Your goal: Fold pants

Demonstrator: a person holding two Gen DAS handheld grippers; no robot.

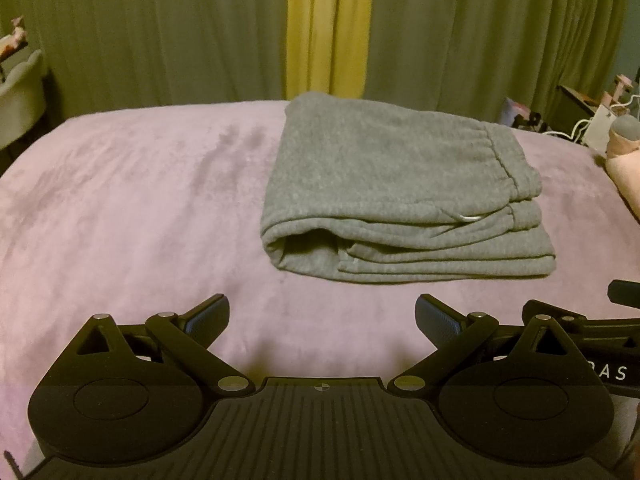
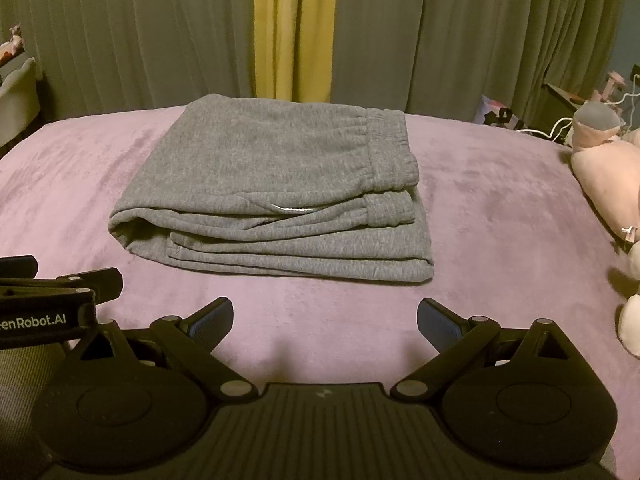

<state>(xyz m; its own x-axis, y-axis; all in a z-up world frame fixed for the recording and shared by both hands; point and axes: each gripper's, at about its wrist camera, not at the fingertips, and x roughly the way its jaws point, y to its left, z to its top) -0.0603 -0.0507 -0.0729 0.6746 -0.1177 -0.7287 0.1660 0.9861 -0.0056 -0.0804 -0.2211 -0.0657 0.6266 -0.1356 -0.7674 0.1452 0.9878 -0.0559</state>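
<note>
The left gripper (image 1: 322, 316) and the right gripper (image 2: 325, 319) hang side by side with jaws wide apart (nothing between them). Beyond them the grey pants (image 2: 272, 192) lie folded on the purple blanket (image 1: 132, 208), before green curtains (image 2: 460, 32).

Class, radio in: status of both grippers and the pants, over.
Left gripper open, empty. Right gripper open, empty. Grey pants folded on purple blanket, untouched. Nothing in the way.
</note>
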